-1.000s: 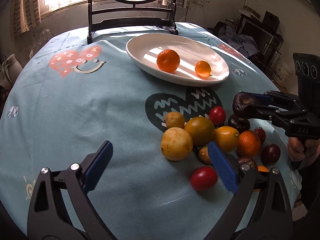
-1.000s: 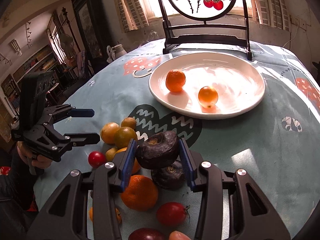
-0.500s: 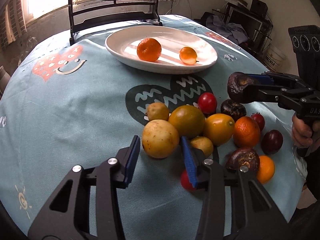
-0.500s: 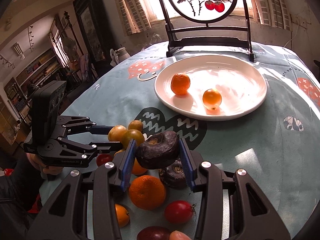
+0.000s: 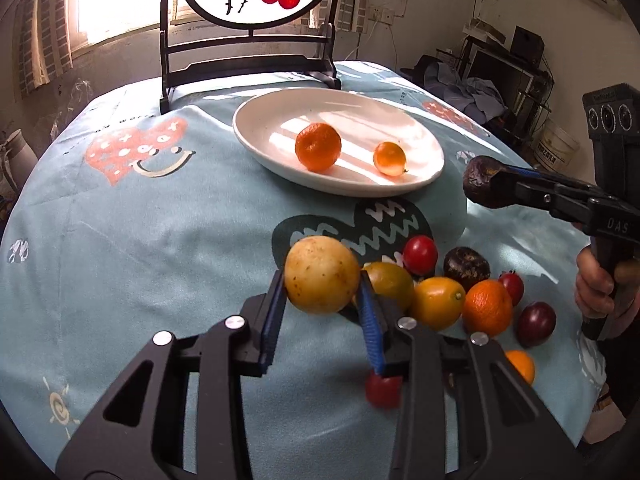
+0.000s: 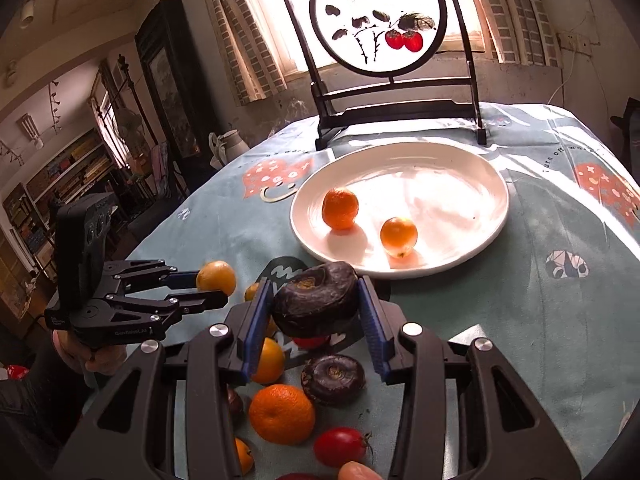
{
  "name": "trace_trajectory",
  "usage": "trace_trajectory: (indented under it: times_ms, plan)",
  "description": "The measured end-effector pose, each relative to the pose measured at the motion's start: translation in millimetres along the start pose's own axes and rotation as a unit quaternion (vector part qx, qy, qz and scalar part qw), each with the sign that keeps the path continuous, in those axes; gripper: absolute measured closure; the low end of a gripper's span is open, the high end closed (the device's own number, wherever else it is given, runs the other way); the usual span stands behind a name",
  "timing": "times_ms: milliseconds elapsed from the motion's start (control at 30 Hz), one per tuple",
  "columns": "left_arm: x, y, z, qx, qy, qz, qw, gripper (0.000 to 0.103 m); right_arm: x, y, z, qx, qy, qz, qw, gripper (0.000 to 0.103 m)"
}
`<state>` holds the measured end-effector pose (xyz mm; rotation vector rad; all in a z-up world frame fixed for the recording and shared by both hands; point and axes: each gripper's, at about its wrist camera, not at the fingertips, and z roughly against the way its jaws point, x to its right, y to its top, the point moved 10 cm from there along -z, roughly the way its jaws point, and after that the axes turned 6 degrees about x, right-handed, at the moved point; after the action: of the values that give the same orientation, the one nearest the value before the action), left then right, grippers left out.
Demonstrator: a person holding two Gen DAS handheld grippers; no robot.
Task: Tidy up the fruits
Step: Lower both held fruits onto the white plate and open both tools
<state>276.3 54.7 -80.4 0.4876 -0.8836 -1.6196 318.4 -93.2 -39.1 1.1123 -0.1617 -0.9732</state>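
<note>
Two fruits (image 5: 318, 146) in plate (image 5: 256, 128), plate behind fruit pile (image 5: 440, 300)

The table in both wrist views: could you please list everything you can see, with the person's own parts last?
tablecloth: one, light blue with printed hearts, covers the table
table screen: one, black frame with a round painted panel, far edge
plate: one, white, in front of the screen
mandarin: one, orange, on the plate
small round fruit: one, orange, on the plate
loose fruit: at least nine, orange, yellow, red and dark, clustered near the front edge
left gripper: black with blue pads, jaws closing on a pale yellow fruit
right gripper: black with blue pads, shut on a dark wrinkled fruit
</note>
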Motion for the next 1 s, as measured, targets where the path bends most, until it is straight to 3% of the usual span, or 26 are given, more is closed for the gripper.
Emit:
trace_trajectory:
  times_ms: [100, 233, 533, 567, 600, 633, 667, 833, 1000]
  plan:
    - [9, 30, -14, 0.011, 0.003, -0.002, 0.9999, 0.067, 31, 25, -12, 0.031, -0.026, -0.052, 0.998, 0.059]
    - [15, 64, -45, 0.021, 0.027, -0.009, 0.9994, 0.067, 72, 39, -38, 0.033, -0.065, -0.093, 0.993, 0.059]
    - [-38, 97, -102, 0.006, 0.079, 0.054, 0.9954, 0.067, 116, 30, -66, 0.004, -0.099, -0.117, 0.988, 0.059]
    - [-40, 97, -103, 0.005, 0.085, 0.055, 0.9949, 0.063, 117, 29, -68, 0.001, -0.098, -0.118, 0.988, 0.057]
    - [-42, 97, -102, 0.003, 0.093, 0.058, 0.9940, 0.052, 117, 28, -68, -0.001, -0.097, -0.119, 0.988, 0.055]
    - [-44, 97, -99, 0.005, 0.101, 0.061, 0.9930, 0.017, 115, 29, -67, -0.003, -0.097, -0.117, 0.988, 0.047]
    - [-44, 100, -92, 0.021, 0.106, 0.062, 0.9922, 0.010, 112, 29, -65, -0.004, -0.090, -0.116, 0.989, 0.039]
    - [-33, 97, -62, 0.028, 0.111, 0.045, 0.9924, 0.006, 85, 36, -44, 0.009, -0.068, -0.085, 0.994, 0.039]
    - [-27, 64, -39, 0.002, 0.102, 0.043, 0.9939, 0.004, 44, 30, -26, 0.000, -0.032, -0.036, 0.999, 0.039]
